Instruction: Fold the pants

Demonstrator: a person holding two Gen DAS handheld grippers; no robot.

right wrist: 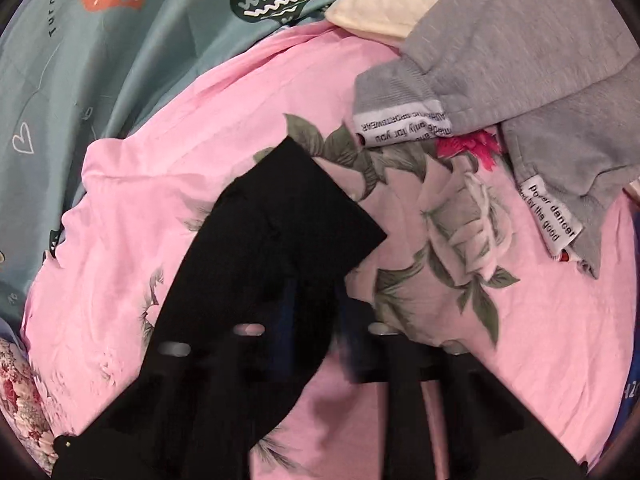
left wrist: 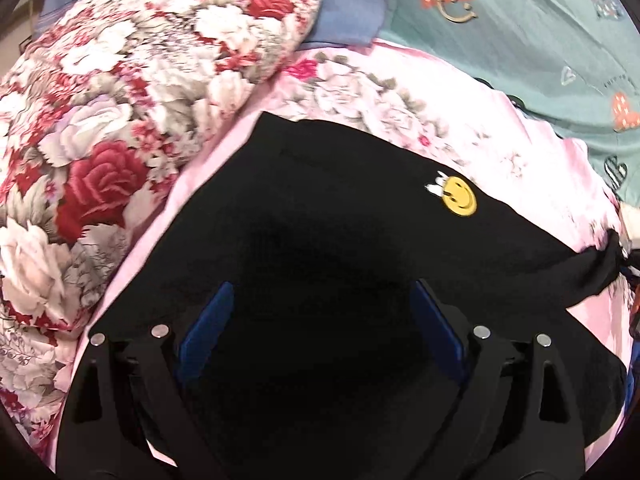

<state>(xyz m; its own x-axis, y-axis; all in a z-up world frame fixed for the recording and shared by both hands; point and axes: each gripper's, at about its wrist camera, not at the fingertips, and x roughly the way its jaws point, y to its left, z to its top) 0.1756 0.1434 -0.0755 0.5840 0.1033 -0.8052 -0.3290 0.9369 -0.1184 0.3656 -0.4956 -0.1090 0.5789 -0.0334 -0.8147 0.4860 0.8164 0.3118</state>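
1. We are holding the left gripper (left wrist: 320,320) spread wide over the black pants (left wrist: 320,208), its blue pads (left wrist: 208,320) apart and grasping nothing.
2. We are clamping a pant leg end (right wrist: 296,216) in the right gripper (right wrist: 316,308), though blur hides the pads.
3. The pants are lying on the pink floral sheet (right wrist: 180,160); we judge a fold is under way, needing that end laid flat next.
4. Grey garments (right wrist: 520,60) are lying farther off.
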